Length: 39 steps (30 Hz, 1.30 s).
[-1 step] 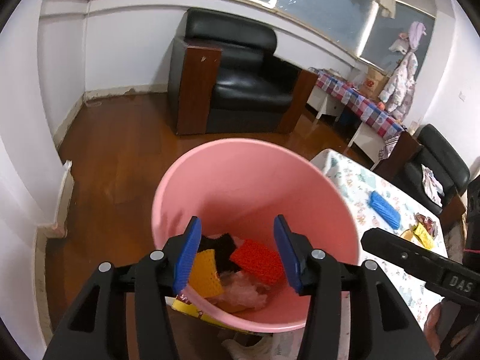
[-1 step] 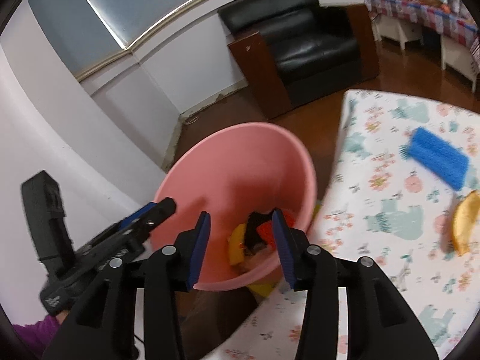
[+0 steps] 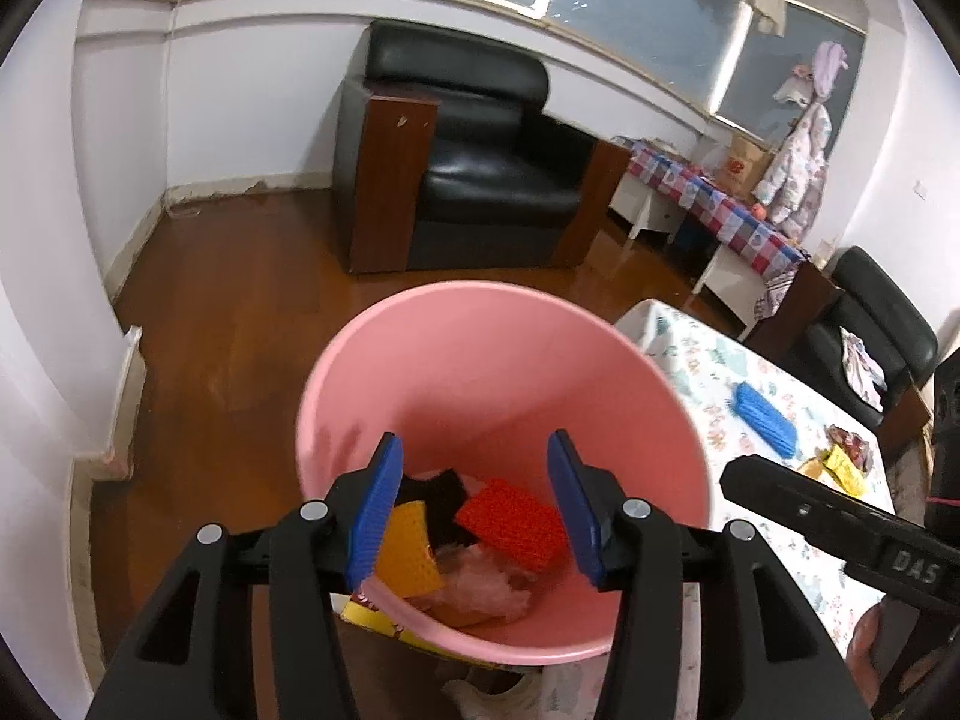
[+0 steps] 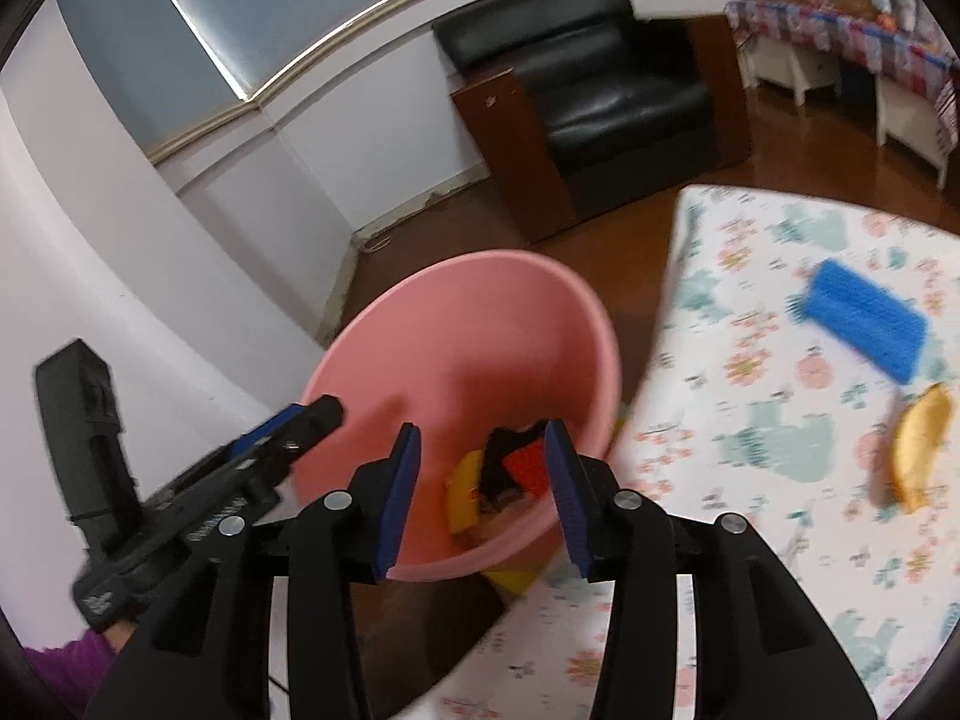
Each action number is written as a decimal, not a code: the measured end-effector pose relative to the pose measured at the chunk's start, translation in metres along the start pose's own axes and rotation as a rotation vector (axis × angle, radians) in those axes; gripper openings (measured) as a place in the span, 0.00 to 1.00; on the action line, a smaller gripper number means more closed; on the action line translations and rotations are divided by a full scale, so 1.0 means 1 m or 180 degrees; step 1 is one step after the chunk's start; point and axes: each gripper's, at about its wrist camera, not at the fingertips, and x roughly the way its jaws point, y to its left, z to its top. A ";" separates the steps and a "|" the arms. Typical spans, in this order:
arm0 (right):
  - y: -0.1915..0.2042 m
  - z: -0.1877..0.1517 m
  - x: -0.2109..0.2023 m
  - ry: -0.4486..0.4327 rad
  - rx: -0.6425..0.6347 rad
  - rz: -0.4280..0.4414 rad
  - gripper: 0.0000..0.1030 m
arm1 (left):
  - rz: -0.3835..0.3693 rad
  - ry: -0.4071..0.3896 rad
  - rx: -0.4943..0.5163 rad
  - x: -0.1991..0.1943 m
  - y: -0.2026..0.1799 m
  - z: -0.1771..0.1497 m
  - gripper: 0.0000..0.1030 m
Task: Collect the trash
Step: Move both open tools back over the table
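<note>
A pink bin (image 3: 480,360) stands on the floor beside the table, and both grippers hang over it. Inside lie a red sponge (image 3: 510,522), a yellow sponge (image 3: 408,552), a black piece (image 3: 441,498) and crumpled pink plastic (image 3: 480,582). My left gripper (image 3: 474,450) is over the bin's near side, its jaws opening with nothing between them. My right gripper (image 4: 483,429) is above the bin (image 4: 468,330) rim, its jaws opening too and likewise holding nothing. On the floral tablecloth (image 4: 750,480) lie a blue sponge (image 4: 864,318) and a yellow peel-like piece (image 4: 921,447).
A black armchair (image 3: 480,180) stands on the wooden floor beyond the bin. A low table with a checked cloth (image 3: 720,204) runs along the right wall, with another black chair (image 3: 870,324) near it. Yellow wrappers (image 3: 843,465) lie at the table's far end. A yellow box (image 3: 372,612) sits under the bin.
</note>
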 end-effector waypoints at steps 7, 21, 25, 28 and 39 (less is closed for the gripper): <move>-0.034 -0.003 -0.028 -0.0216 0.0111 -0.0396 0.43 | -0.0164 -0.0072 0.0224 -0.010 -0.039 0.003 0.48; -0.142 -0.018 -0.108 -0.0580 0.0372 -0.1104 0.43 | -0.0503 0.0008 0.0749 -0.008 -0.140 -0.004 0.48; -0.171 -0.021 -0.125 -0.0648 0.0503 -0.1220 0.43 | -0.0625 0.0076 0.0919 0.000 -0.177 -0.011 0.48; -0.186 -0.026 -0.133 -0.0668 0.0561 -0.1257 0.43 | -0.0689 0.0107 0.1045 0.006 -0.201 -0.018 0.48; -0.219 -0.023 -0.138 -0.0549 0.0264 -0.1420 0.43 | -0.0855 0.0402 0.1166 0.058 -0.271 -0.032 0.48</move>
